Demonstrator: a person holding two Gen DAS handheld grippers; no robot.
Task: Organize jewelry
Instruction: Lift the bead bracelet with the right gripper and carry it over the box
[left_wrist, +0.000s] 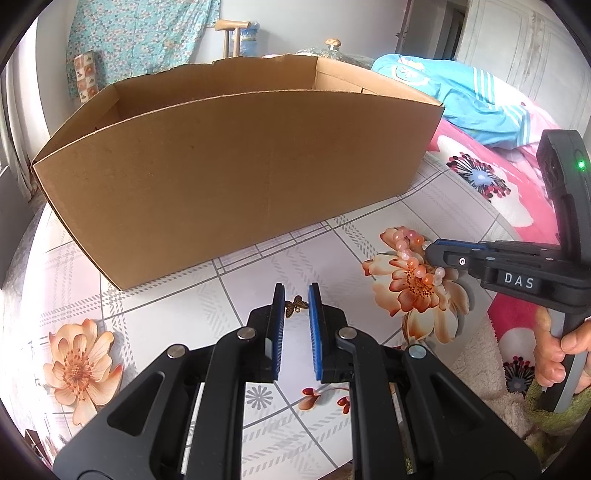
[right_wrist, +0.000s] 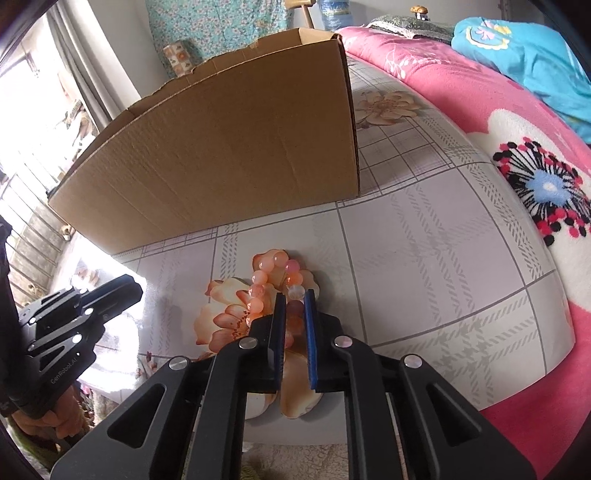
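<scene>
The right gripper (right_wrist: 294, 295) has its blue pads clamped on the near side of a pink-and-orange bead bracelet (right_wrist: 271, 275), which lies on the flowered tablecloth (right_wrist: 424, 258) just in front of a cardboard box (right_wrist: 221, 155). The left gripper (left_wrist: 296, 297) pinches a small bronze butterfly charm (left_wrist: 295, 305).

A white plaid tablecloth printed with orange flowers (left_wrist: 155, 306) covered the surface. To its right lay a pink fleece blanket with a black-and-blue flower motif (right_wrist: 461, 99), and on its far end a crumpled turquoise garment with white stripes (left_wrist: 476, 99). A teal floral curtain (left_wrist: 147, 29) hung on the far wall.
</scene>
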